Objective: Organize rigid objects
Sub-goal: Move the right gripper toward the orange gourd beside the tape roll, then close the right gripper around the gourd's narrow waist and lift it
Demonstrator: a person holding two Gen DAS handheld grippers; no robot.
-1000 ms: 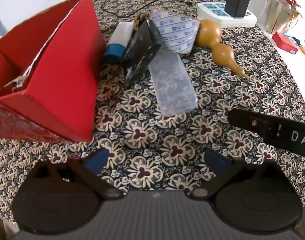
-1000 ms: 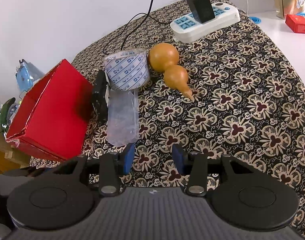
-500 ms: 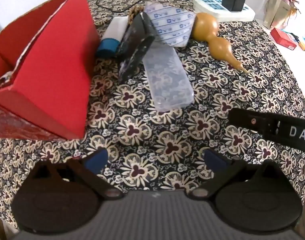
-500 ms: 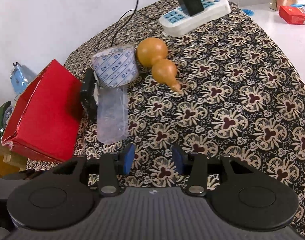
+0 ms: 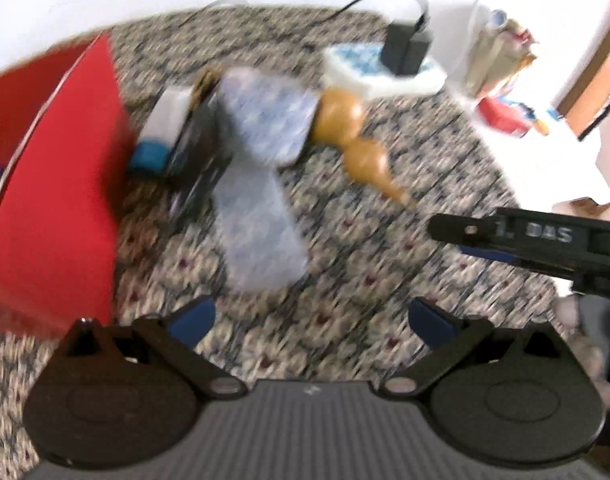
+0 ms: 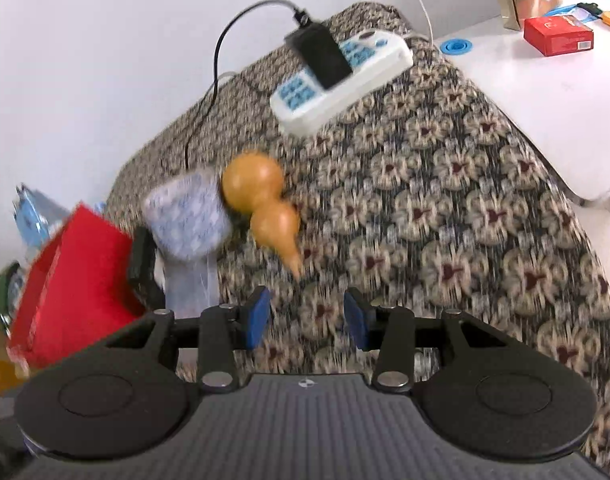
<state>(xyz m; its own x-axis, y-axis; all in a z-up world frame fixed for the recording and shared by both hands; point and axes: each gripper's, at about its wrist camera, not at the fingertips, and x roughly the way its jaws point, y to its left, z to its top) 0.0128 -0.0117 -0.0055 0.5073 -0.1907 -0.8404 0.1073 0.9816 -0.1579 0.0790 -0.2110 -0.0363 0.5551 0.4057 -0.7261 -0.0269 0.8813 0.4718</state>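
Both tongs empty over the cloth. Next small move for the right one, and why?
Probably ease the right tongs forward and slightly left, toward the gourd. They are open and hold nothing, the gourd lies just ahead with its narrow tip pointing toward them, and it sits loose on the cloth outside the red box. Both views are blurred, so fine alignment is uncertain.

- A plain white wall (image 6: 105, 60) stands behind the table.
- The table has a dark cloth (image 6: 465, 208) with a pale flower pattern on it.
- A white power strip (image 6: 369, 76) lies on the cloth near the wall, with a black plug (image 6: 321, 58) in it.
- A black cable (image 6: 213, 92) runs from the plug along the wall.
- Just beside the table is a white desk (image 6: 545, 104).
- A small red box (image 6: 557, 36) sits on the desk.
- The room is bright.
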